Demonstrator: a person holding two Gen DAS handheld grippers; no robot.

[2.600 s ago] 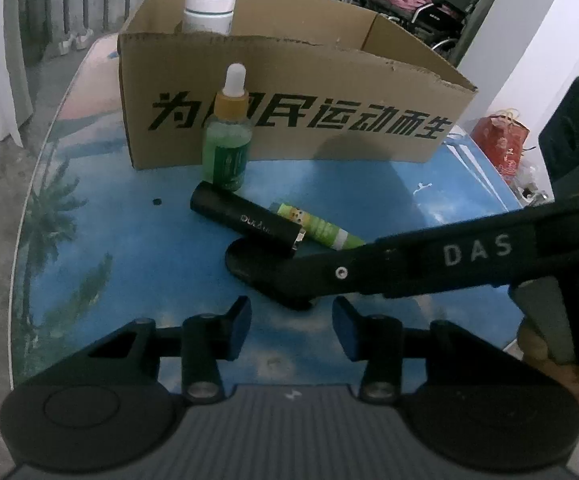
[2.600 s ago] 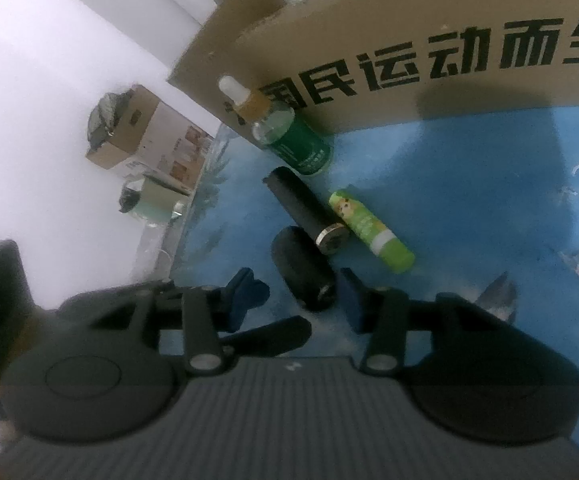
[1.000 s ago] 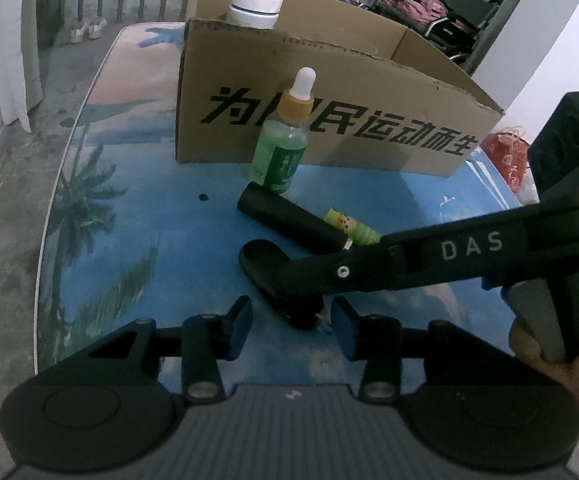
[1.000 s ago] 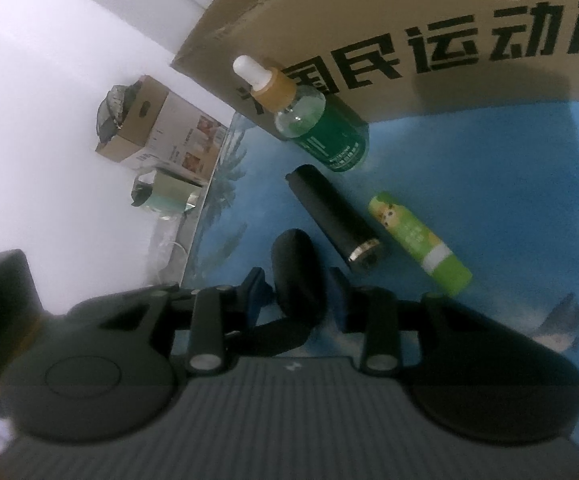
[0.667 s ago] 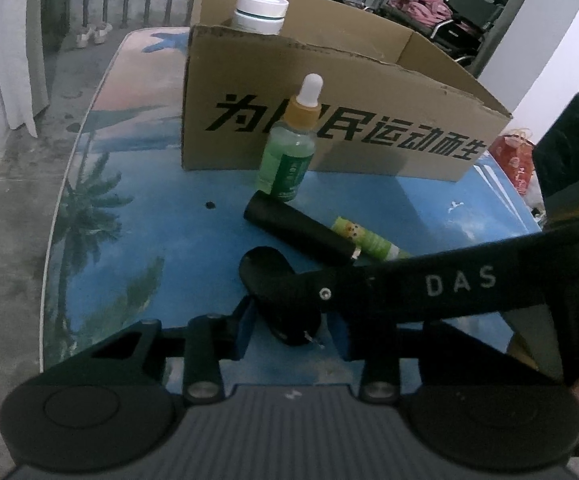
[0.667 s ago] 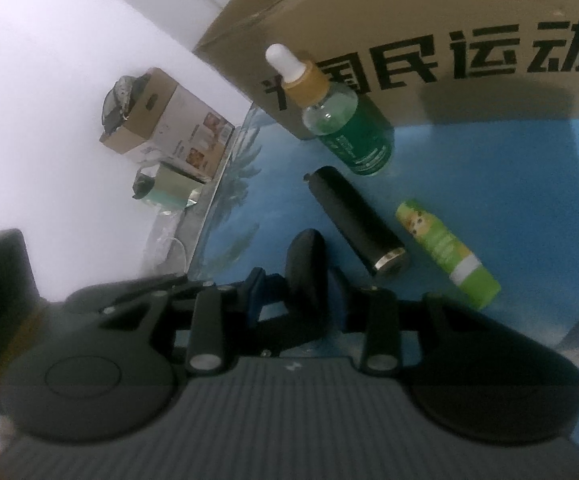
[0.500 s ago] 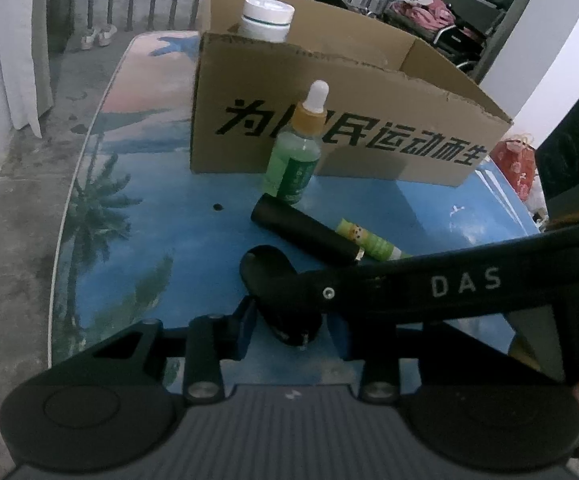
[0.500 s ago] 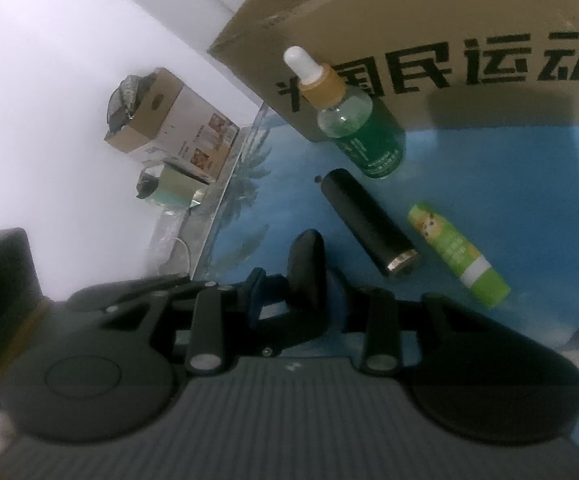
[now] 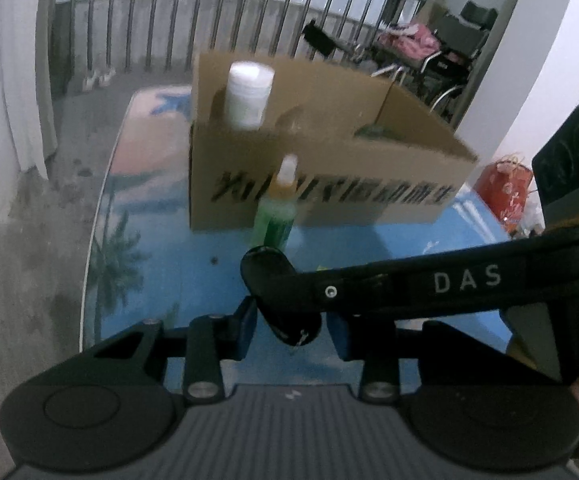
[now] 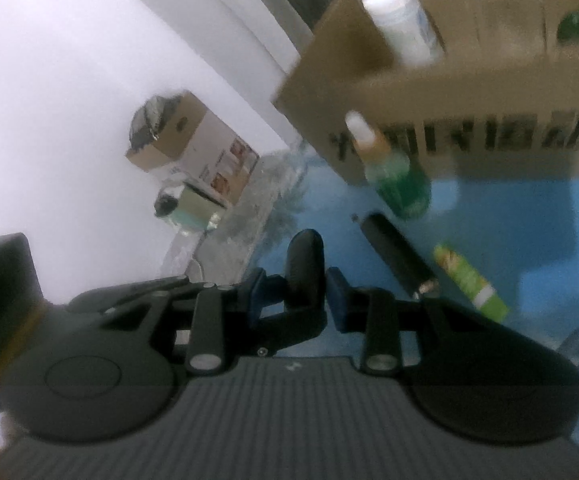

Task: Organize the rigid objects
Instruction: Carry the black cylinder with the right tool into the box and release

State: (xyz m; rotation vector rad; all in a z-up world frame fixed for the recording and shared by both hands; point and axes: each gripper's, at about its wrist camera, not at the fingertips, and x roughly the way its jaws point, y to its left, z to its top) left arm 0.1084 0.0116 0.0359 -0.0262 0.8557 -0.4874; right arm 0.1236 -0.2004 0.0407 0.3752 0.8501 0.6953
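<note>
Black cylinder (image 10: 304, 268) pinched in right gripper (image 10: 295, 300), lifted above blue table (image 10: 529, 240); left gripper (image 9: 293, 332) narrowed around the same cylinder, contact unclear. Next, probably: carry level over cardboard box (image 9: 329, 184), avoiding dropper bottle (image 9: 275, 208), release low inside.
</note>
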